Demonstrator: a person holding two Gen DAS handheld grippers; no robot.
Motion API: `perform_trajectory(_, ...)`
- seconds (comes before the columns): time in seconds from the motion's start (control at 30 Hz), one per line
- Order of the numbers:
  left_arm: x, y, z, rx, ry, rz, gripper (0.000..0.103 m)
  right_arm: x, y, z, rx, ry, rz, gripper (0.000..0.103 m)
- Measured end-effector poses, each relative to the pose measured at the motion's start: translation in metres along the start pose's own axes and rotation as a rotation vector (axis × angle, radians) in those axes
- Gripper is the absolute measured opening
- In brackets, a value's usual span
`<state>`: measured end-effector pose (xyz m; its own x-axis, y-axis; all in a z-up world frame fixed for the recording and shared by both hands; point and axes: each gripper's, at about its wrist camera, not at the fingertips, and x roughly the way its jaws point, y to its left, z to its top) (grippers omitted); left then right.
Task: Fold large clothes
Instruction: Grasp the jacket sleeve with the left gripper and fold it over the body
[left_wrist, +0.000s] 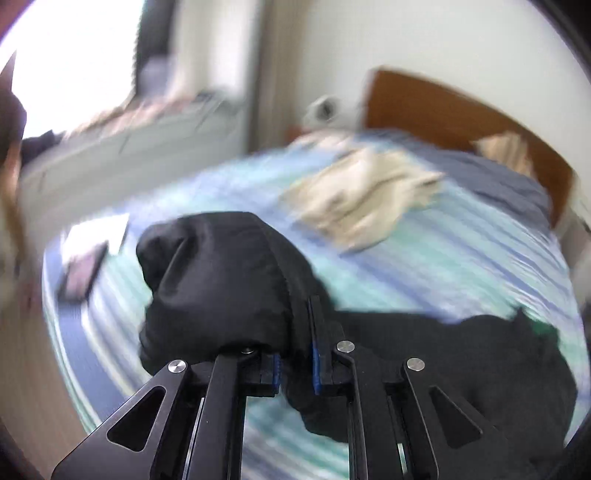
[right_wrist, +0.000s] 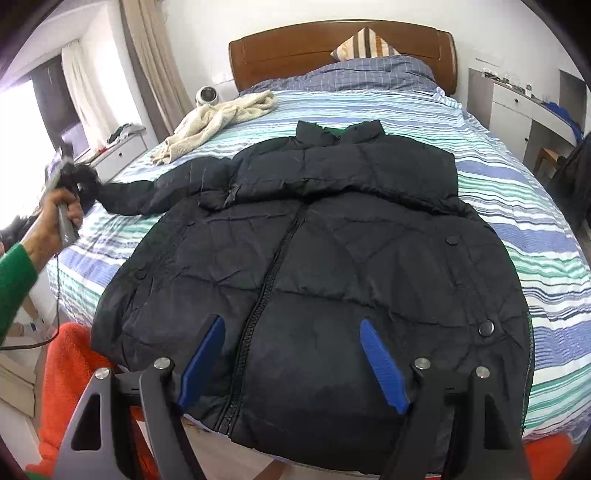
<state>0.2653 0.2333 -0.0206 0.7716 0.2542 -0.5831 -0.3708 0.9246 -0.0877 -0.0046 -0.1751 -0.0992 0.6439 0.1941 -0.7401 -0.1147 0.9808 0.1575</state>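
Note:
A black puffer jacket (right_wrist: 332, 258) lies front up on the striped bed (right_wrist: 517, 192), zipped, collar toward the headboard. Its left sleeve (right_wrist: 147, 188) stretches out toward the bed's left edge. My left gripper (left_wrist: 297, 354) is shut on the sleeve's cuff (left_wrist: 221, 280) and holds it above the bed; it also shows in the right wrist view (right_wrist: 74, 177), held by a hand with a green cuff. My right gripper (right_wrist: 291, 358) is open and empty, hovering over the jacket's lower hem near the zip.
A cream fleece garment (right_wrist: 218, 118) lies at the bed's far left. A striped pillow (right_wrist: 369, 44) leans on the wooden headboard (right_wrist: 295, 51). An orange fleece (right_wrist: 70, 369) hangs at the near left corner. A white dresser (right_wrist: 517, 110) stands right; a flat dark item (left_wrist: 85, 269) lies left.

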Motion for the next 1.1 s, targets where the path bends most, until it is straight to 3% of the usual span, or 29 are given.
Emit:
perform_trajectory(0.07, -0.047, -0.059, 0.012, 0.161, -0.114, -0.069, 0.010, -0.002, -0.003, 0.000, 0.015, -0.009, 0.004, 0.077)
perform_trajectory(0.17, -0.103, -0.142, 0.005, 0.377, -0.242, -0.181, 0.010, -0.009, -0.007, -0.002, 0.029, -0.036, 0.004, 0.077)
perform_trajectory(0.27, -0.147, -0.233, -0.038, 0.627, -0.318, -0.301, 0.014, -0.020, -0.018, -0.002, 0.061, -0.077, -0.009, 0.077)
perform_trajectory(0.33, -0.160, -0.288, -0.087, 0.802, -0.301, -0.374, 0.034, -0.027, -0.028, -0.001, 0.090, -0.102, -0.022, 0.077)
perform_trajectory(0.37, -0.161, -0.313, -0.115, 0.879, -0.268, -0.397, 0.076, -0.031, -0.034, -0.001, 0.109, -0.115, -0.034, 0.077)
perform_trajectory(0.4, -0.158, -0.335, -0.144, 0.942, -0.228, -0.408, 0.102, -0.034, -0.039, -0.001, 0.126, -0.126, -0.045, 0.077)
perform_trajectory(0.47, -0.153, -0.361, -0.203, 1.048, -0.146, -0.466, 0.098, -0.042, -0.052, -0.003, 0.166, -0.149, -0.068, 0.077)
perform_trajectory(0.53, -0.149, -0.368, -0.248, 1.128, -0.060, -0.479, 0.093, -0.048, -0.065, -0.005, 0.198, -0.164, -0.089, 0.077)
perform_trajectory(0.63, -0.158, -0.342, -0.269, 1.139, -0.031, -0.498, 0.093, -0.054, -0.087, -0.010, 0.244, -0.172, -0.124, 0.077)
perform_trajectory(0.77, -0.153, -0.292, -0.244, 1.028, 0.036, -0.490, 0.098, -0.044, -0.123, 0.005, 0.288, -0.159, -0.124, 0.077)
perform_trajectory(0.97, -0.133, -0.200, -0.212, 0.820, 0.109, -0.365, 0.100, 0.014, -0.166, 0.091, 0.372, -0.159, 0.125, 0.077)
perform_trajectory(1.1, -0.124, -0.148, -0.206, 0.669, 0.164, -0.302, 0.100, 0.088, -0.199, 0.136, 0.505, -0.080, 0.153, 0.077)
